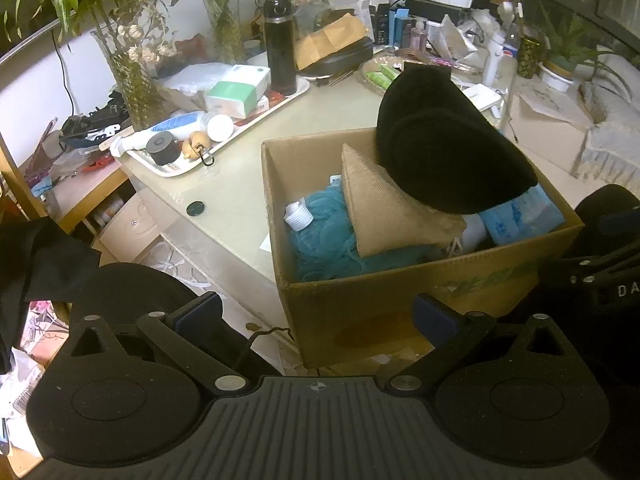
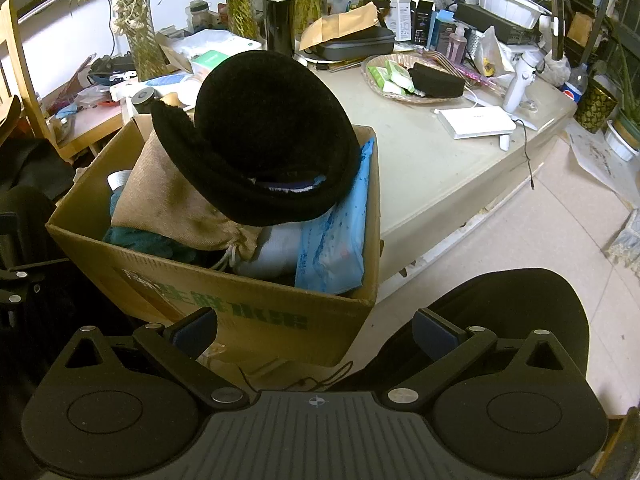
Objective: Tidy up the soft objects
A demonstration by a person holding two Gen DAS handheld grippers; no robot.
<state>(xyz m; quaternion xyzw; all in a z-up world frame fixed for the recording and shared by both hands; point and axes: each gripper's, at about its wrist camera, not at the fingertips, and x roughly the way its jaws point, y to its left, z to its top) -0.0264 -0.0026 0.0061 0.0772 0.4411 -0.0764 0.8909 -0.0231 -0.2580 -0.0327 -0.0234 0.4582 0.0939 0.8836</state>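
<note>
A cardboard box (image 1: 360,304) (image 2: 256,316) stands at the table's near edge, full of soft things. A black fleece hat (image 1: 448,148) (image 2: 264,136) lies on top, over a tan burlap pouch (image 1: 384,208) (image 2: 168,200), a teal mesh sponge (image 1: 324,236) and a blue plastic pack (image 1: 520,216) (image 2: 336,240). My left gripper (image 1: 318,316) hangs open in front of the box's near wall, holding nothing. My right gripper (image 2: 316,328) is open too, by the box's near right corner, apart from it.
The table (image 2: 440,168) behind carries a white tray (image 1: 224,148) of toiletries, a black flask (image 1: 280,44), vases with plants, a wicker basket (image 2: 400,76) and a white flat box (image 2: 476,122). Tiled floor (image 2: 540,232) lies to the right. The right gripper's body (image 1: 600,272) shows beside the box.
</note>
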